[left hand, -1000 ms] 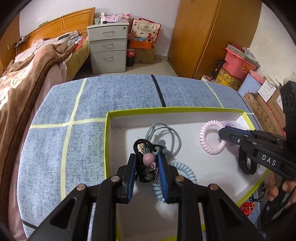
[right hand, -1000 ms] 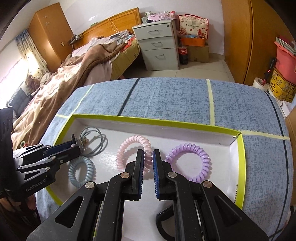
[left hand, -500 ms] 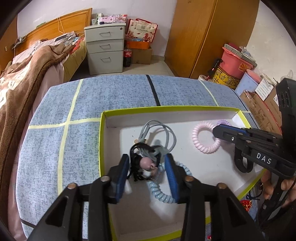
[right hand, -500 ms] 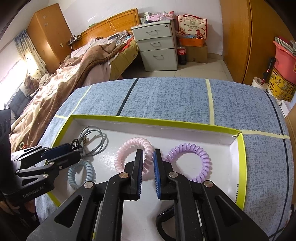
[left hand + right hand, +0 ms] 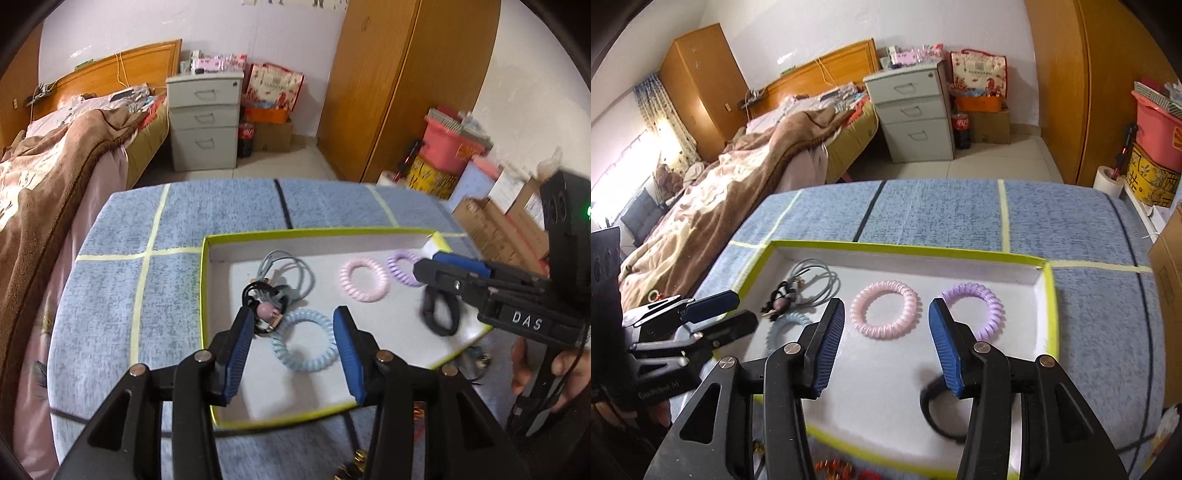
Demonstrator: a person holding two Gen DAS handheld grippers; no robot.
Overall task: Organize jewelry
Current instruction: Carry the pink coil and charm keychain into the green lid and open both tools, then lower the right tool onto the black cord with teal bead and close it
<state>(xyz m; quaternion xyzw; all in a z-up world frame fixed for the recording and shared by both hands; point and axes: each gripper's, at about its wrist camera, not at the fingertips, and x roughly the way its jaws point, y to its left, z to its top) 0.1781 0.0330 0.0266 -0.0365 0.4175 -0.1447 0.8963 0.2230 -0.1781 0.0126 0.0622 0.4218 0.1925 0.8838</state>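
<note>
A white tray with a yellow-green rim (image 5: 207,295) (image 5: 905,249) holds the hair ties. My left gripper (image 5: 293,317) hovers above it with its jaws opening and nothing pressed between them. The black tie with a pink bead (image 5: 264,308) (image 5: 783,295) lies by its left fingertip, and a blue coil tie (image 5: 304,341) (image 5: 783,325) lies below. My right gripper (image 5: 886,310) (image 5: 436,266) is also opening, empty, over the pink coil (image 5: 864,321) (image 5: 364,280) and purple coil (image 5: 991,302) (image 5: 402,267). A blurred black band (image 5: 931,410) (image 5: 439,314) lies under its right finger.
Grey elastic loops (image 5: 291,269) rest at the tray's back left. The tray sits on a blue cloth with tape lines (image 5: 147,254). Red and gold trinkets (image 5: 831,465) lie off the near rim. A bed (image 5: 738,177) stands left, boxes (image 5: 498,221) right.
The left gripper let go of the black beaded tie, which now lies in the tray. The right gripper went from shut to wide open. Both grippers pulled back and up.
</note>
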